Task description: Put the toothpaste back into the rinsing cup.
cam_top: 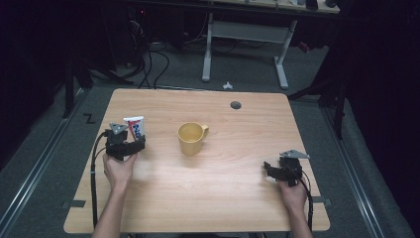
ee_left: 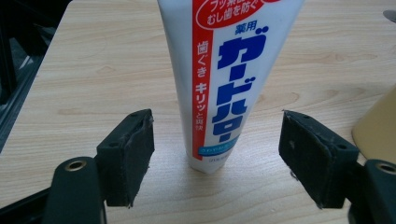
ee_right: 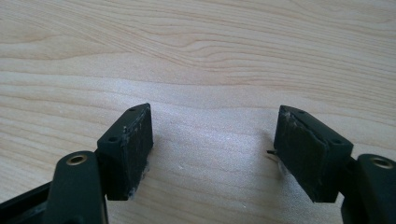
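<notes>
High view: a person's two hands are holding black two-jaw grippers over a light wooden table. The left gripper is sitting at the table's left side, its jaws spread to either side of a white toothpaste tube with red and blue Japanese lettering — the tube is standing upright on the tabletop, just left of a yellow ceramic mug with a handle near the table's middle. Left gripper view: the toothpaste tube is rising between the two black pads, with a gap showing on each side, so neither pad is touching it; the mug's yellow wall is showing at the right edge. Right gripper view: the right gripper is resting with its jaws wide apart over bare wood — well away from the tube, at the table's right side.
</notes>
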Tool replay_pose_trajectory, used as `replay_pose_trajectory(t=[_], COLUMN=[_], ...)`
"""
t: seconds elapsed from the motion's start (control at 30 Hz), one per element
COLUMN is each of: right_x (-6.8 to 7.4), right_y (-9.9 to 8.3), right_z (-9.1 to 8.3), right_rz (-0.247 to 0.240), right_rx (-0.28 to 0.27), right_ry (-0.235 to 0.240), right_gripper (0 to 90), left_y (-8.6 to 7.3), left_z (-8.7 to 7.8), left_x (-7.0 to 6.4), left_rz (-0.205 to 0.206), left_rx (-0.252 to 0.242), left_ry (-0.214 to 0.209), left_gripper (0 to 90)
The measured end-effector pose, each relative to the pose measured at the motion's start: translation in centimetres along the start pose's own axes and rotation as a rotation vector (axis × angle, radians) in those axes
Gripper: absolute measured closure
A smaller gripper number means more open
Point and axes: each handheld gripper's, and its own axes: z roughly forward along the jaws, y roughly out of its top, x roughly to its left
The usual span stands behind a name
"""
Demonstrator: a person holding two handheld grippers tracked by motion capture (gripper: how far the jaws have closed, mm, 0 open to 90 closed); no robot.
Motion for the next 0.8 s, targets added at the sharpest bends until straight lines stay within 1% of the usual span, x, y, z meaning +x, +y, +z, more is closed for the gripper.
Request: replay_pose_trajectory(t=[0.13, 0.2, 0.23, 0.37, 0.47, 0.53, 0.57, 0.67, 0.73, 0.77, 0.8], right_x=[0.0, 0.0, 0.0, 0.0, 0.0, 0.0, 0.0, 0.0, 0.0, 0.0, 0.0], right_y=[0.0, 0.0, 0.0, 0.0, 0.0, 0.0, 0.0, 0.0, 0.0, 0.0, 0.0], right_z=[0.0, 0.0, 0.0, 0.0, 0.0, 0.0, 0.0, 0.0, 0.0, 0.0, 0.0], right_rz=[0.0, 0.0, 0.0, 0.0, 0.0, 0.0, 0.0, -0.001, -0.001, -0.001, -0.001], right_rx=[0.0, 0.0, 0.0, 0.0, 0.0, 0.0, 0.0, 0.0, 0.0, 0.0, 0.0], right_ry=[0.0, 0.0, 0.0, 0.0, 0.001, 0.001, 0.001, 0.001, 0.001, 0.001, 0.002], right_gripper=[28.3, 28.3, 28.3, 28.2, 28.2, 28.2, 28.2, 28.2, 28.1, 28.1, 28.1], left_y=[0.4, 0.6, 0.7, 1.1, 1.5, 1.8, 1.8, 1.8, 1.8, 1.8, 1.8], left_z=[0.2, 0.4, 0.6, 1.0, 1.3, 1.4, 1.5, 1.8, 1.9, 2.0, 2.0], left_x=[-0.3, -0.6, -0.6, -0.3, -0.4, -0.6, -0.6, -0.6, -0.7, -0.7, -0.8], left_rz=[0.012, 0.03, 0.024, 0.008, 0.004, 0.013, 0.008, -0.017, -0.014, -0.012, -0.012], left_rx=[-0.008, -0.009, -0.028, -0.014, -0.014, -0.014, -0.024, -0.025, -0.023, -0.021, -0.021], left_ry=[0.003, 0.006, 0.013, 0.031, 0.031, 0.033, 0.032, 0.022, 0.024, 0.031, 0.038], left_gripper=[26.9, 27.0, 27.8, 27.8, 28.1, 28.8, 29.2, 31.3, 32.7, 34.9, 40.3])
